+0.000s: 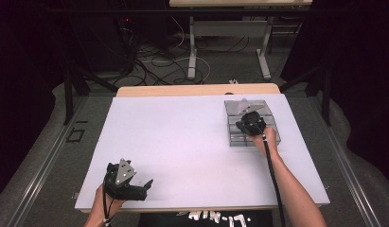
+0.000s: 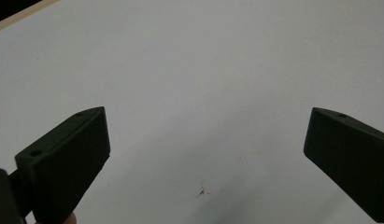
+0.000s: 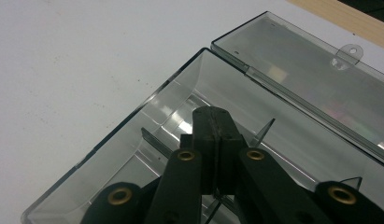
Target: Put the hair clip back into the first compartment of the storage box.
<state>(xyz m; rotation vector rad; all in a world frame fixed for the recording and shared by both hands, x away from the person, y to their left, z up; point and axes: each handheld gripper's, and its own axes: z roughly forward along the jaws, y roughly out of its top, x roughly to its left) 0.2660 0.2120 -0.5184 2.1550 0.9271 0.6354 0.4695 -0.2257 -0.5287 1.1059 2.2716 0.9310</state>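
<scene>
Right now right tongs (image 3: 213, 140) sit pinched together inside the open clear plastic box (image 3: 147, 109), apparently gripping a divider; left tongs (image 2: 206, 154) idle wide over the surface (image 1: 182, 142).

White surface (image 1: 182, 142) with a wooden far edge; a clear plastic box (image 1: 232, 135), lid open, sits near its far right corner.

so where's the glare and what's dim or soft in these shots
High view: the table is evenly lit, the room behind it dark. Right gripper view: streaks of glare on the clear box and its open lid, with the near fingers soft. Left gripper view: fingers dark against bright white, with little detail.
</scene>
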